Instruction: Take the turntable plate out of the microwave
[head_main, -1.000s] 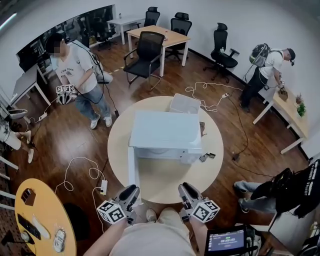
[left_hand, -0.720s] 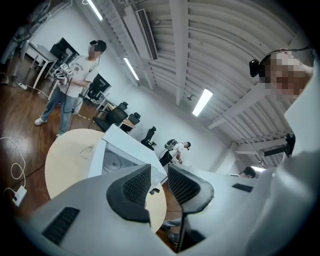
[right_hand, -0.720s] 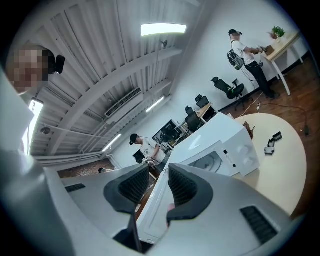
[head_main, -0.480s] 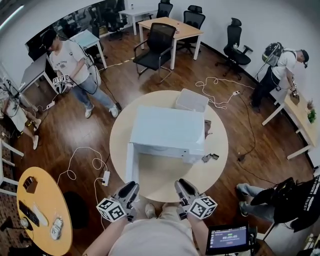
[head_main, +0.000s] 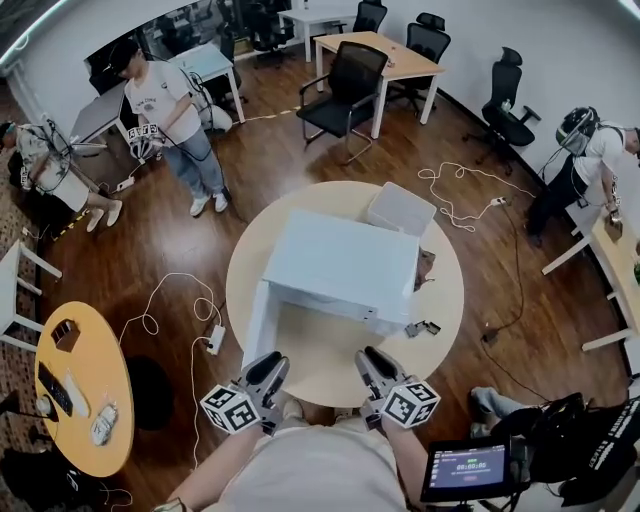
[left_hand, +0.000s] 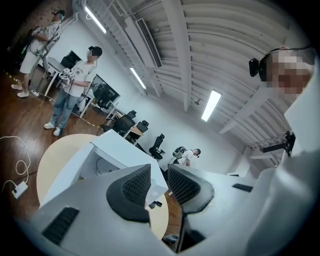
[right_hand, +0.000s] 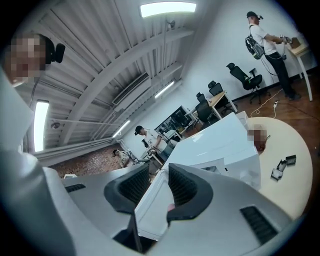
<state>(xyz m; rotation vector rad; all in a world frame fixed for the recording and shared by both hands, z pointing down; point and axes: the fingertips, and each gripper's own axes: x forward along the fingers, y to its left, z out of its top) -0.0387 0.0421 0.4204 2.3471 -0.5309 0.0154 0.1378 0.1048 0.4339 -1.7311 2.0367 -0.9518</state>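
One round surface (head_main: 325, 355) carries one white microwave (head_main: 340, 265). Its single door (head_main: 255, 322) stands swung open on the left, free edge toward 6 o'clock.

The left claw (head_main: 272, 362) sits at the surface's 7 o'clock rim, just right of that free edge. Its jaws are narrowly apart, with nothing between them.

The one turntable plate (left_hand: 102, 167) shows only as a pale curved rim inside the cavity, at 12 o'clock from the left claw and well apart.

The right claw (head_main: 372, 358) sits at the 5 o'clock rim, jaws moderately apart and empty.

Bare surface lies between both claws and the cavity front.

One pale box (head_main: 400, 208) stands at the microwave's 1 o'clock. Small dark parts (head_main: 422, 328) lie at its 4 o'clock, near the rim.
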